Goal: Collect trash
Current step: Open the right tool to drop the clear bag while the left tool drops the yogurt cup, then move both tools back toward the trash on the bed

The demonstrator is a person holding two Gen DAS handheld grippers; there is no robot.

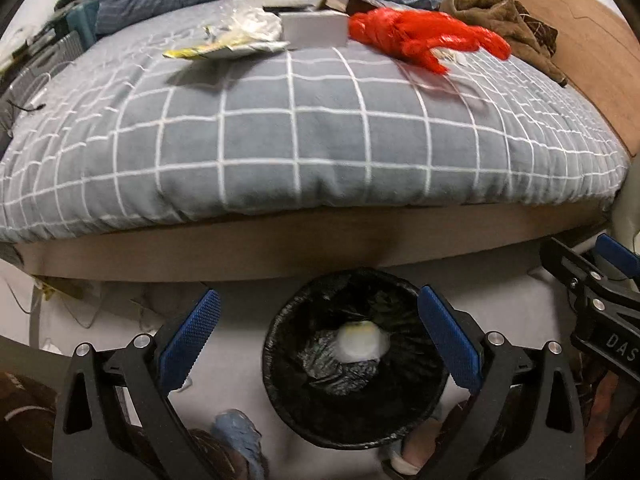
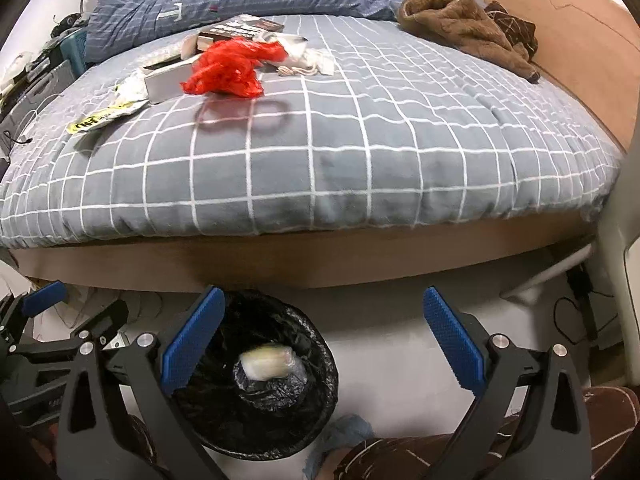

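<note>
Two grippers hover low over the floor, my left gripper (image 1: 318, 338) and right gripper (image 2: 322, 338), jaws spread wide, holding nothing. The round black-lined trash bin (image 1: 280, 384) holds a pale blurred wad (image 1: 362, 340). The crumpled red plastic bag (image 2: 228, 68) lies on the grey checked bed (image 2: 360, 152); only my right view shows the yellow wrapper's (image 2: 100, 118) print.

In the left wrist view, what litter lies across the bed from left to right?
Yellow-printed wrapper → crumpled white plastic → grey box → red plastic bag → brown fleece garment.
</note>
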